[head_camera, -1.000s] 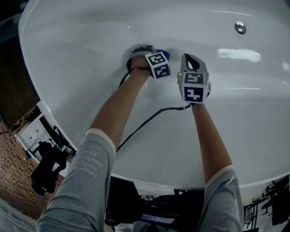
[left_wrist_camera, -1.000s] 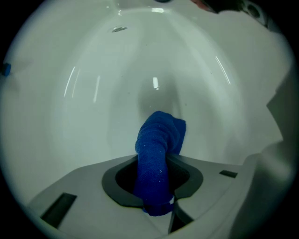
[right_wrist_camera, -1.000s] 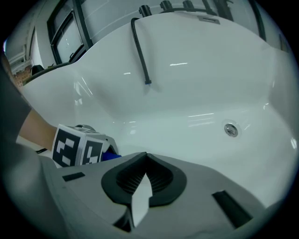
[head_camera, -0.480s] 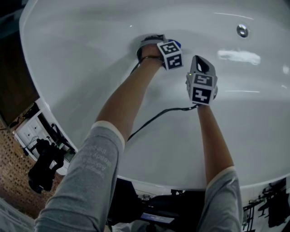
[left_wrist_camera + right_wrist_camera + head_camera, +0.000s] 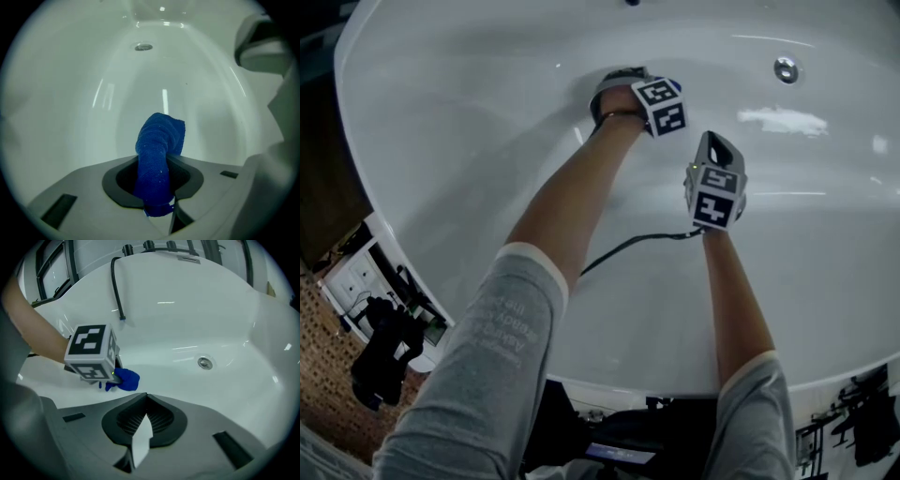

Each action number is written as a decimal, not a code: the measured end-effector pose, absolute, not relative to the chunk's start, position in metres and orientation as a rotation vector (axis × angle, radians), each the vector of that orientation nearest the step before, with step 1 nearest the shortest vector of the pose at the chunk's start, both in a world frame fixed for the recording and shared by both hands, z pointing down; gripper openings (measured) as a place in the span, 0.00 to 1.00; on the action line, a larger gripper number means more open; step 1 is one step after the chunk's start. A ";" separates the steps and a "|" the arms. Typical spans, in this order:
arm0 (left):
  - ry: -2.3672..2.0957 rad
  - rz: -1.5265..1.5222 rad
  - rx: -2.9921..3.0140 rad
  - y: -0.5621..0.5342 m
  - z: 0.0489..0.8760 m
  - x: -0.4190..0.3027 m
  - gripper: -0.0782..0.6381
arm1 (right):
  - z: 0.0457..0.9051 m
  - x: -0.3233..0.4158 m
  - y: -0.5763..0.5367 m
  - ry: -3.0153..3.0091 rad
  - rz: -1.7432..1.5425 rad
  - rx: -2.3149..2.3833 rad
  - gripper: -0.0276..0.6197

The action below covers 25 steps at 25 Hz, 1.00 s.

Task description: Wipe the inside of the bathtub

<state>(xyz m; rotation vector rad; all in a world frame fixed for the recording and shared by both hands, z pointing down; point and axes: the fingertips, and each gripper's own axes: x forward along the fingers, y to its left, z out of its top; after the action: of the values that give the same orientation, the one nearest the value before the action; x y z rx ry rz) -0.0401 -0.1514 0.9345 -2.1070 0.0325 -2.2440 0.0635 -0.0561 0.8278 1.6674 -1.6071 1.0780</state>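
Note:
A blue cloth (image 5: 158,152) is bunched up and clamped in my left gripper (image 5: 159,208), its free end pressed to the white tub floor (image 5: 84,122). In the head view the left gripper (image 5: 649,94) reaches deep into the bathtub (image 5: 469,112), and its marker cube hides most of the cloth. My right gripper (image 5: 716,155) hovers just right of it, shut and holding nothing. The right gripper view shows its jaws (image 5: 140,439) together, with the left gripper's cube (image 5: 91,352) and the cloth (image 5: 123,379) ahead on the left.
The chrome drain (image 5: 786,68) (image 5: 204,363) lies to the right, farther along the tub floor. A black hose (image 5: 117,287) hangs over the far wall below dark tap fittings (image 5: 150,245). A black cable (image 5: 628,246) trails across the near wall. Dark gear (image 5: 380,352) stands outside the rim.
Both grippers have moved to the right and farther across the tub floor. The left one dragged the blue cloth along the surface with it.

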 end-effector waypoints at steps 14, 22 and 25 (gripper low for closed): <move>-0.243 -2.335 -1.903 -0.086 0.937 -0.107 0.28 | 0.826 0.059 -0.054 -1.629 1.083 1.649 0.06; -0.487 -2.233 -1.538 -0.140 0.933 -0.182 0.28 | 0.831 0.043 -0.059 -1.657 1.071 1.624 0.06; -0.605 -2.204 -1.417 -0.133 0.934 -0.204 0.28 | 0.831 0.038 -0.061 -1.659 1.070 1.622 0.06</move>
<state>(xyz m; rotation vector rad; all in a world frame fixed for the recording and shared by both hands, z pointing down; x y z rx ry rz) -0.2042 -0.1330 0.9335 -1.4165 -0.6047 -2.2039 0.0377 -0.0607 0.8312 1.6222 -1.6594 1.0703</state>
